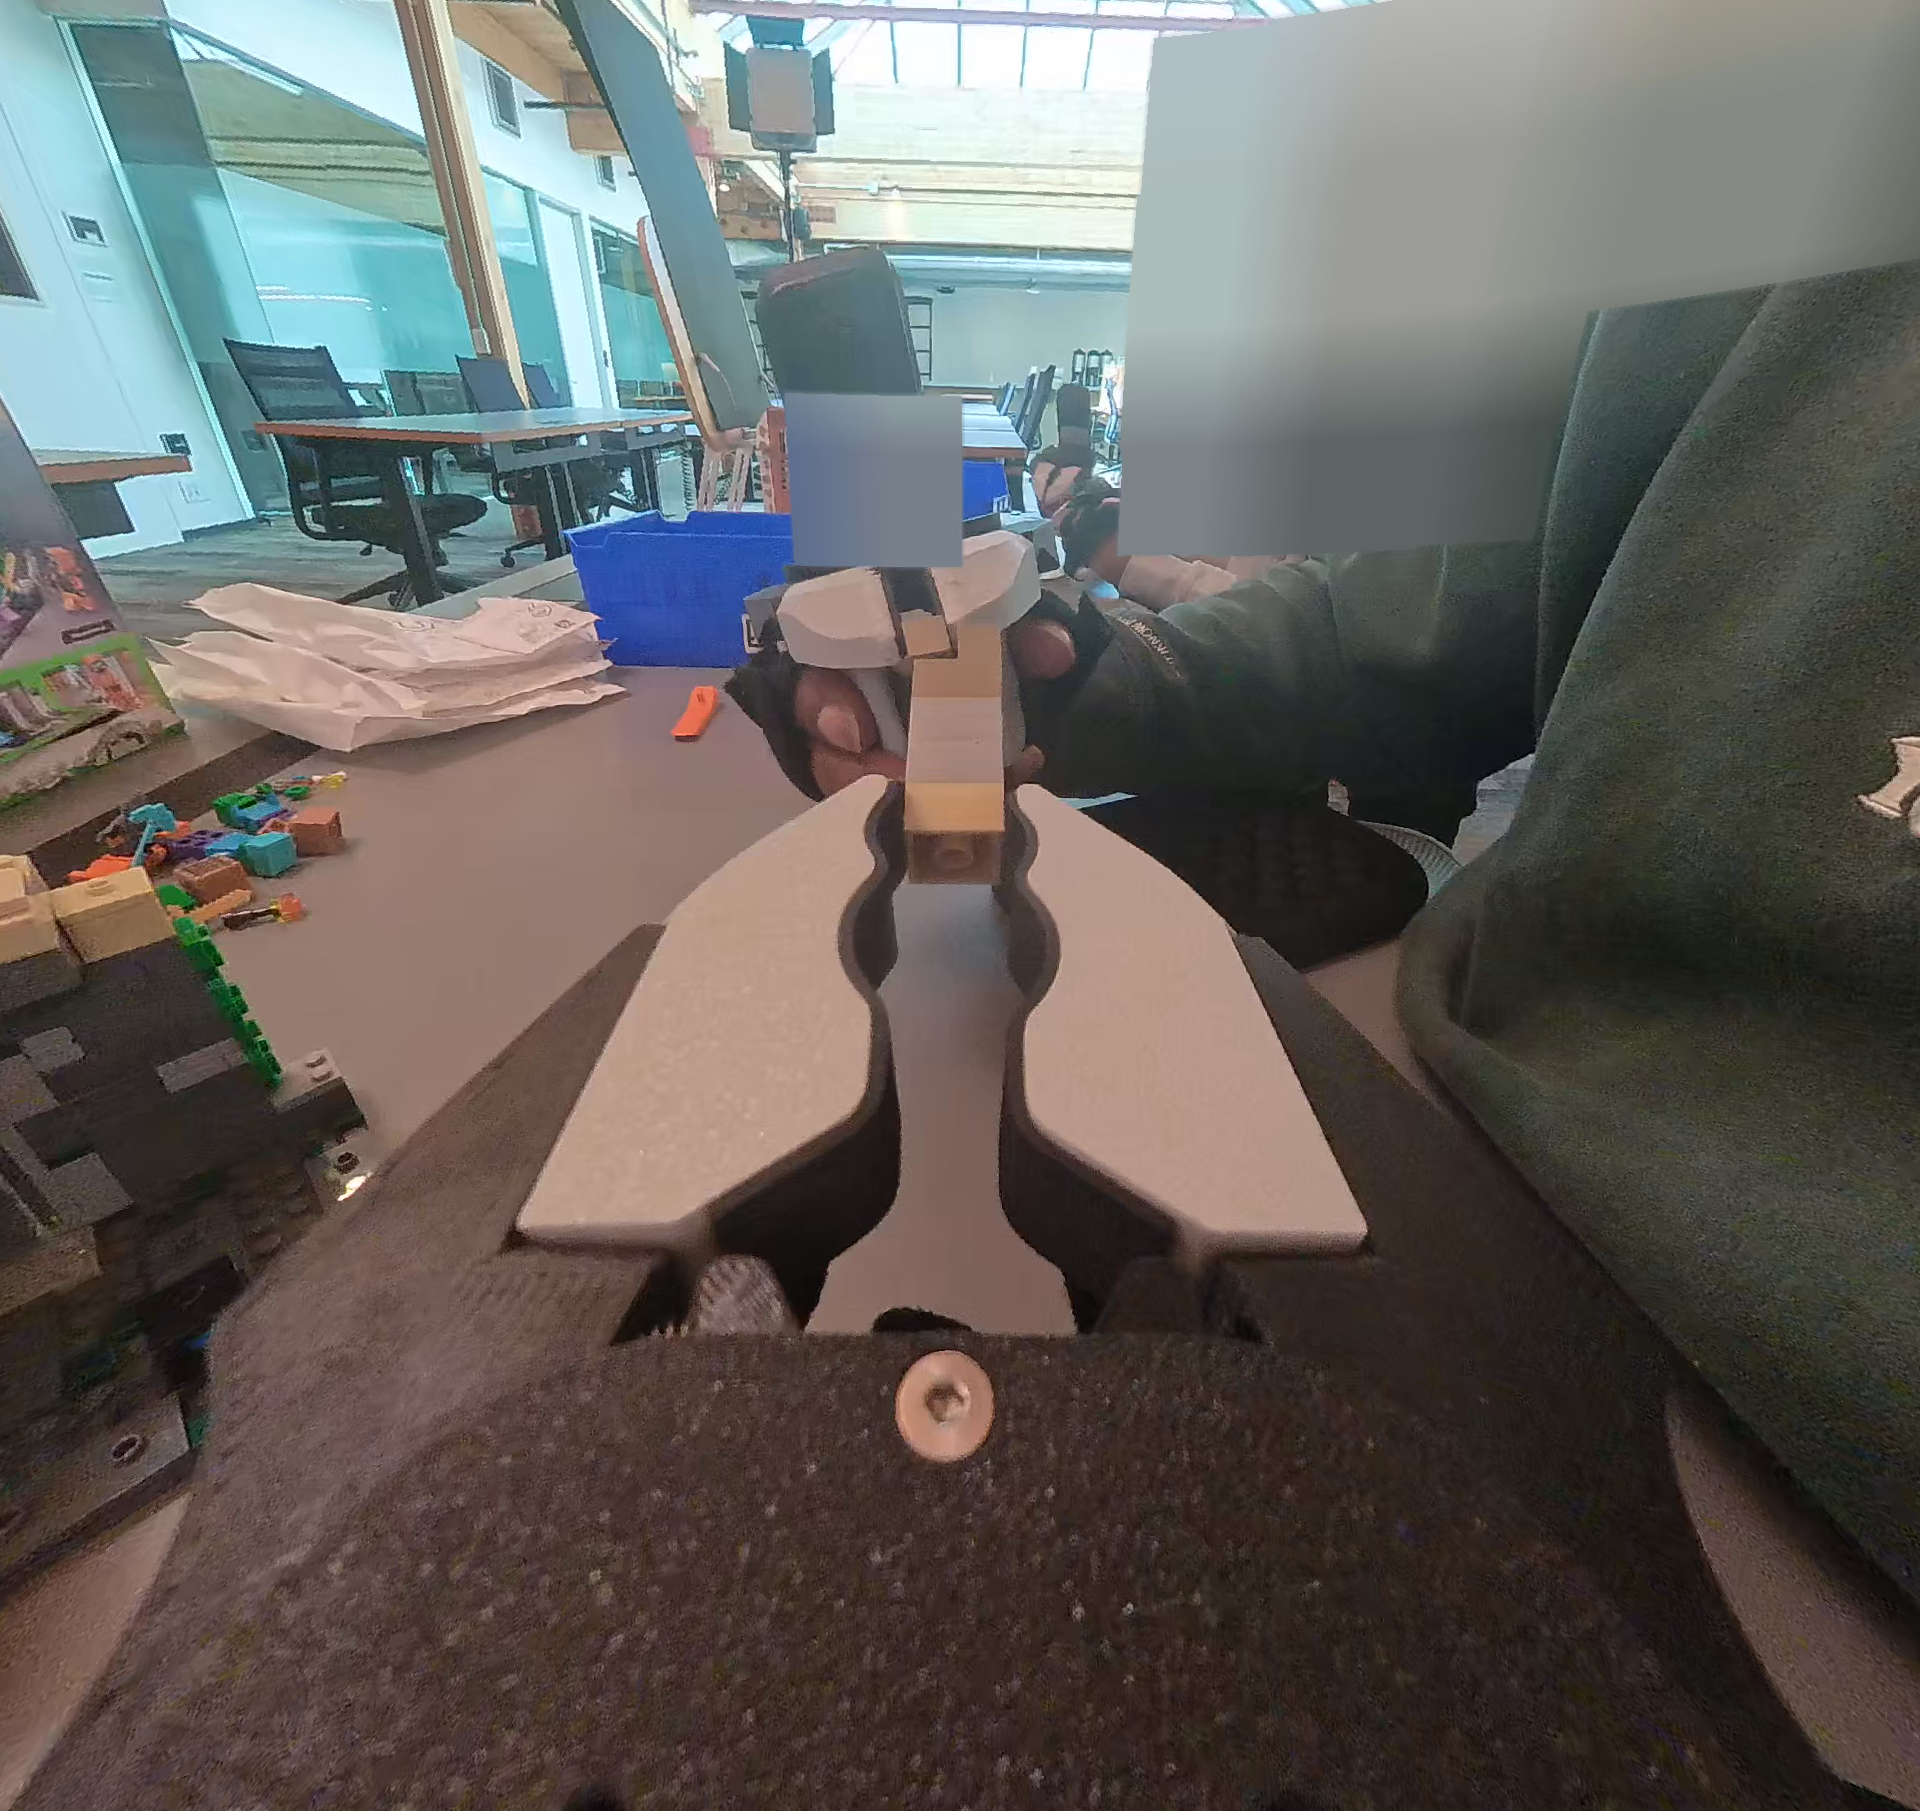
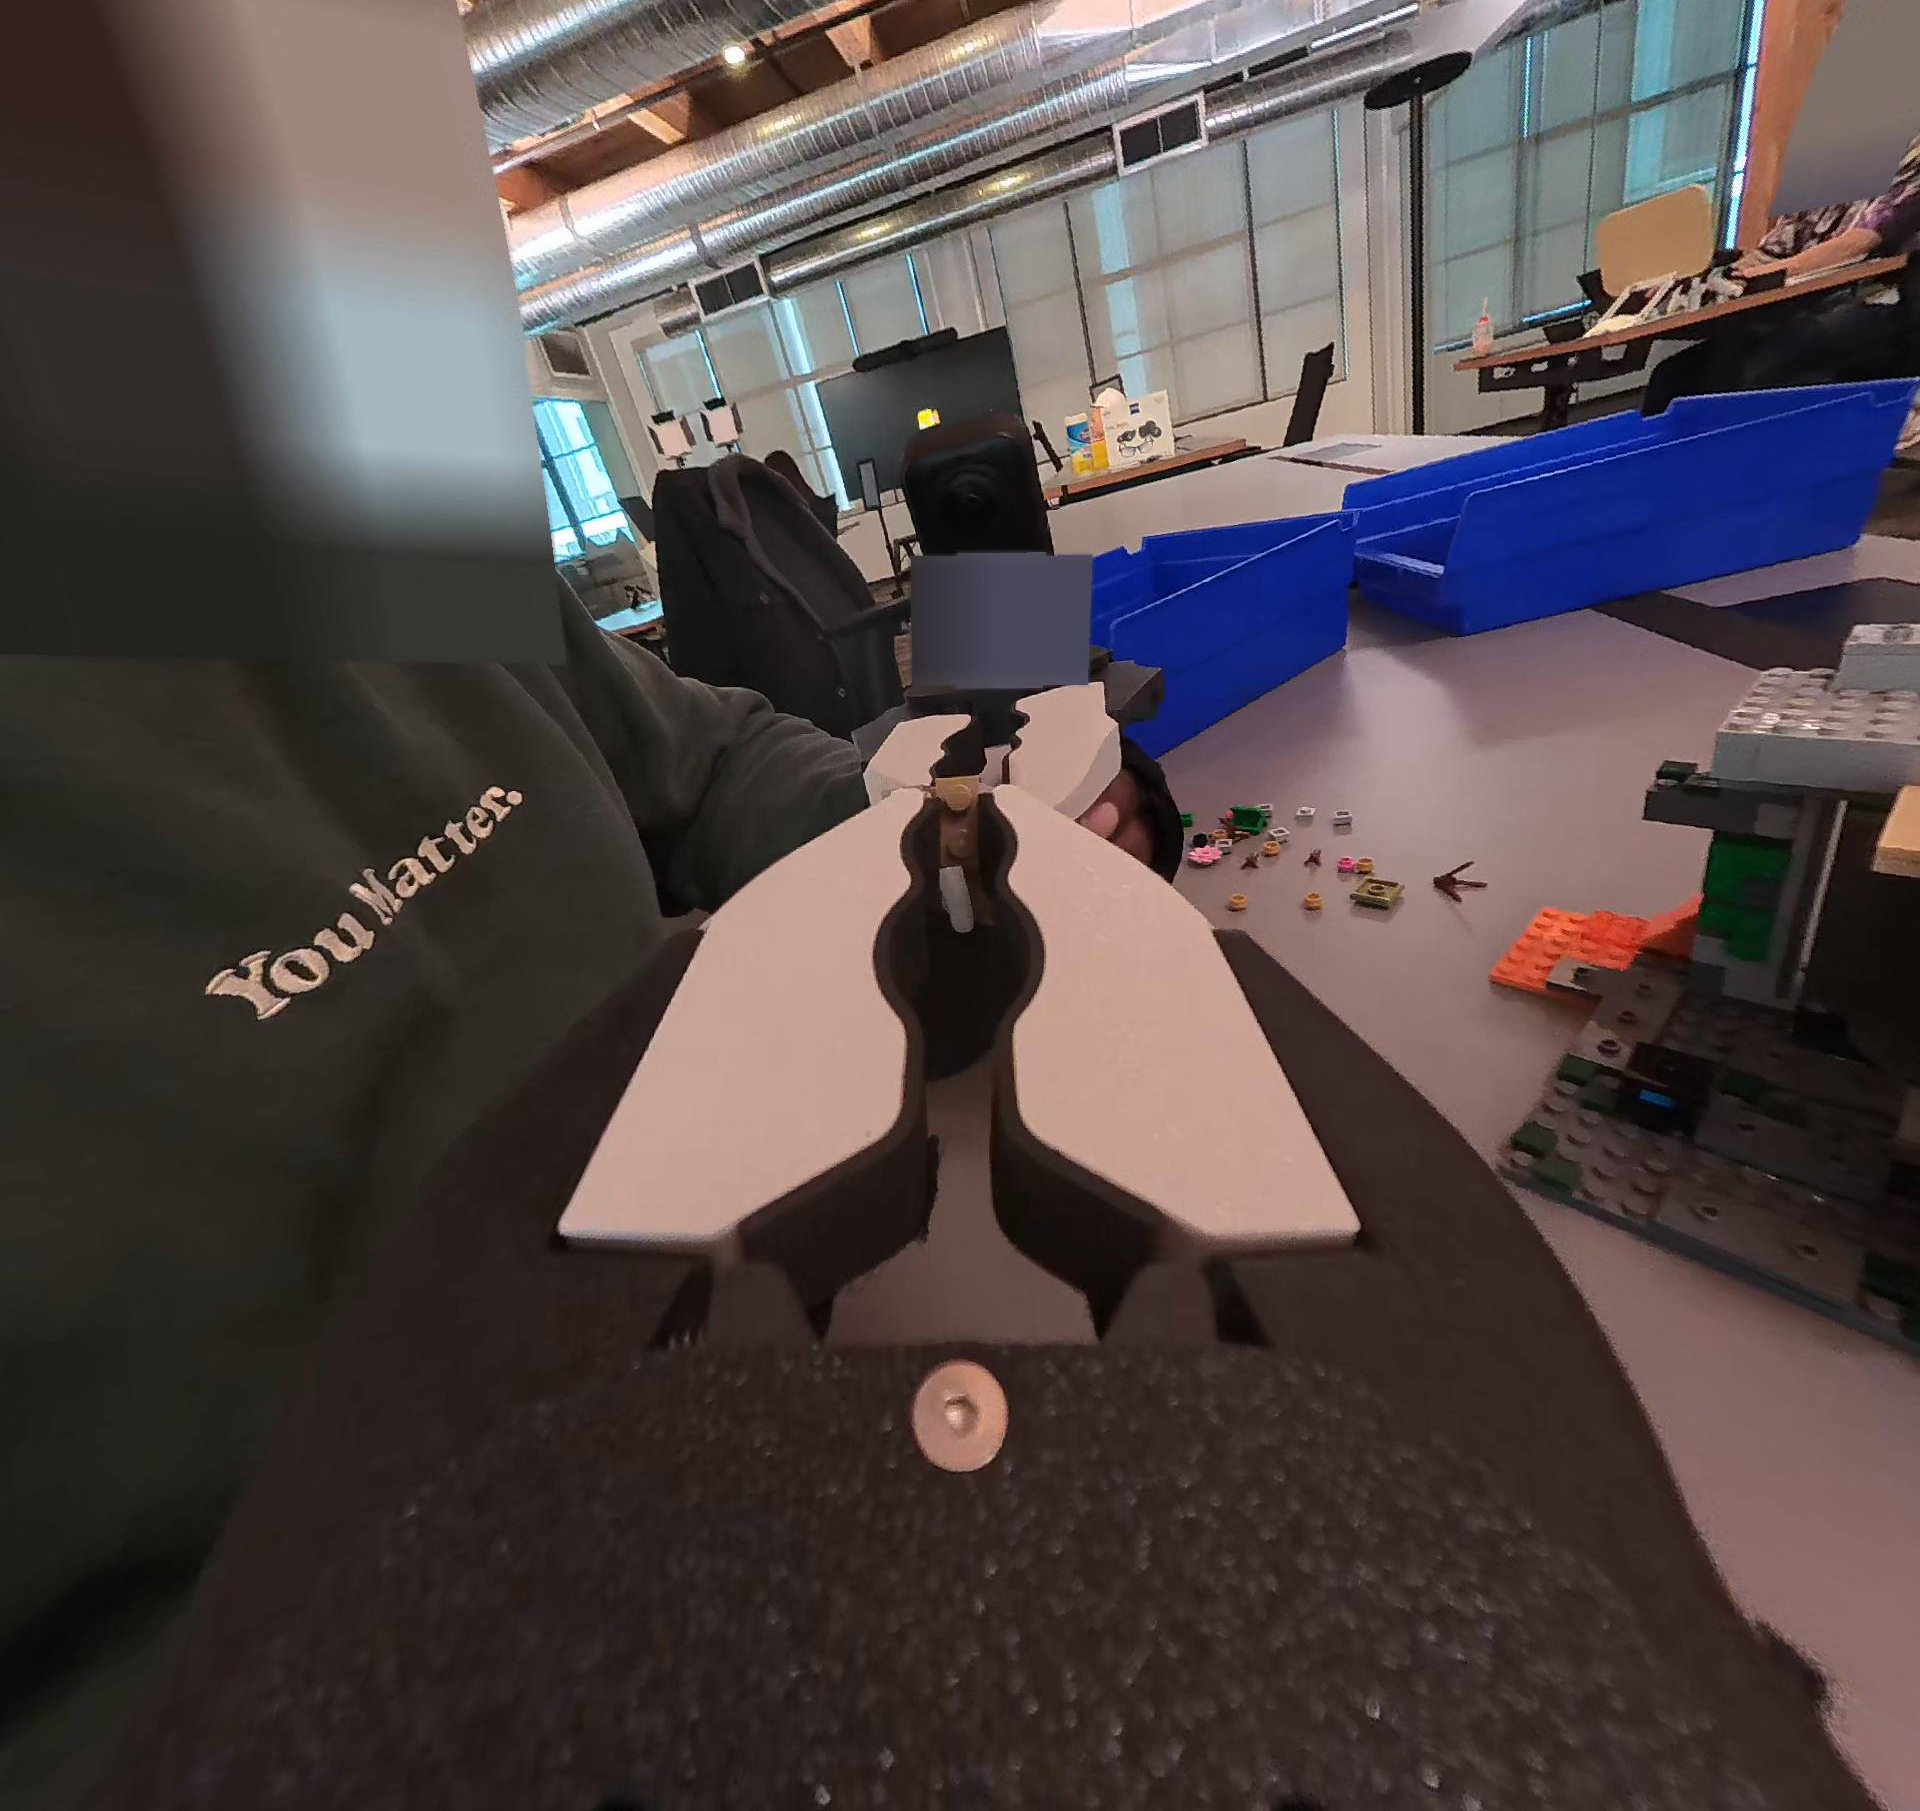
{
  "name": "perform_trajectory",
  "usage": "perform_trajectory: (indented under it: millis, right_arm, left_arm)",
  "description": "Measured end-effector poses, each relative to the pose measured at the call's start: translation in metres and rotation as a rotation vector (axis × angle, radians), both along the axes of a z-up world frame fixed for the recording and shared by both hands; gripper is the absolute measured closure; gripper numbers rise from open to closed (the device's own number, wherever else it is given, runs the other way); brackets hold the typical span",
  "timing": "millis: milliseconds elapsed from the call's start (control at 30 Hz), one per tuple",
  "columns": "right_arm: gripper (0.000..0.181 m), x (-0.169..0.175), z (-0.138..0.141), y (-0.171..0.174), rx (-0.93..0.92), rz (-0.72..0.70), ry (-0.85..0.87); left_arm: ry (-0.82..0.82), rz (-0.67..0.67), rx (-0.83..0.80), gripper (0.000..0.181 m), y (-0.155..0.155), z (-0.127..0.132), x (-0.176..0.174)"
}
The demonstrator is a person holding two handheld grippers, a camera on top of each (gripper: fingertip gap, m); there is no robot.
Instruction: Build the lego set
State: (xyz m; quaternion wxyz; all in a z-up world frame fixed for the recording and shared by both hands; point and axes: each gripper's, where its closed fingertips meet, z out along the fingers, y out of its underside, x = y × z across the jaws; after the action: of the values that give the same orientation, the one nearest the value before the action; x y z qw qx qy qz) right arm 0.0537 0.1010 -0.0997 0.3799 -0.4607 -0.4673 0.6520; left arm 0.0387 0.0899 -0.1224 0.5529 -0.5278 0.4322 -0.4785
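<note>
Left gripper (image 1: pixel 954 826) and right gripper (image 2: pixel 956 805) both pinched one slim tan-and-white brick column (image 1: pixel 954 753) above open grey tabletop (image 1: pixel 520 826), grey-green build (image 2: pixel 1766 930) alongside.

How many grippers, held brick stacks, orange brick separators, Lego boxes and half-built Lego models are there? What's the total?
Grippers: 2 (left gripper, right gripper)
Tan and white brick stack: 1
Orange brick separator: 1
Lego box: 1
Partly built Lego model: 1
Total: 6

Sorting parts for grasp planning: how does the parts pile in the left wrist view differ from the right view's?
Left-view pile: chunky teal, brown, orange blocks, clustered. Right-view pile: tiny flat studs, flowers, twigs, spread out. Both loose on the grey table.
</note>
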Motion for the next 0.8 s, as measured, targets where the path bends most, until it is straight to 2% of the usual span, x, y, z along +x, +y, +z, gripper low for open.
perform_trajectory:
  millis: [500, 800]
  right_arm:
    - [0.174, 0.0012, 0.0011, -0.0025, -0.037, 0.03, -0.01]
    - [0.163, -0.0024, -0.0043, -0.0064, 0.016, 0.011, -0.069]
  left_arm:
    - [-0.003, 0.002, 0.002, 0.164, 0.0002, 0.001, -0.0001]
    - [0.014, 0.012, -0.001, 0.164, 0.0022, -0.0016, 0.0002]
